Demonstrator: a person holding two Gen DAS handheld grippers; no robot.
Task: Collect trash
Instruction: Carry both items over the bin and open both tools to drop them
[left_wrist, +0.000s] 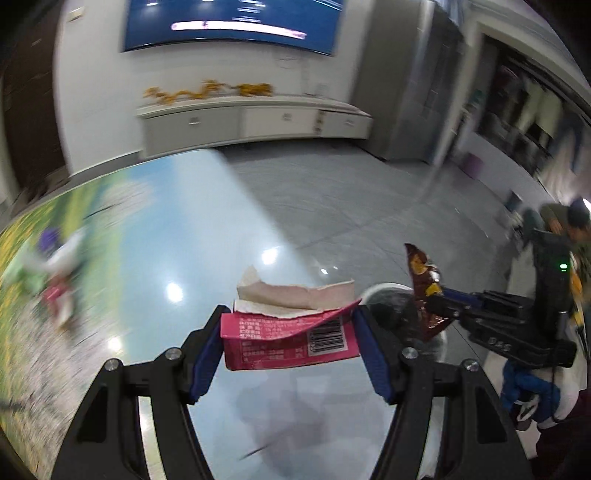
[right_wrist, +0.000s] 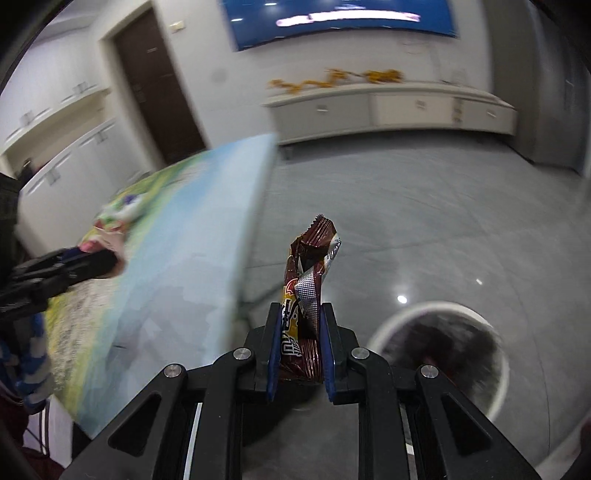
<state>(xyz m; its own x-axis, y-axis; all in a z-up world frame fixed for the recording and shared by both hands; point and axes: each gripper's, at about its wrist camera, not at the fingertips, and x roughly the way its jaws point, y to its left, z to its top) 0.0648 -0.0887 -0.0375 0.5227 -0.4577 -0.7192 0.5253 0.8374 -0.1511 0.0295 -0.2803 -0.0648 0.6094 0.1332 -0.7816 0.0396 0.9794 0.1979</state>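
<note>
Pink carton (left_wrist: 290, 341) clamped in left tool (left_wrist: 290, 350); right tool (right_wrist: 300, 343) pinches brown wrapper (right_wrist: 308, 295).

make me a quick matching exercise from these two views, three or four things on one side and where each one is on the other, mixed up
Things:
1. pink box
2. brown wrapper
3. bin
4. screen

Places:
a. on the floor
b. between the left gripper's pads
c. on the wall
d. pinched in the right gripper

Pairs: 1-b, 2-d, 3-a, 4-c
</note>
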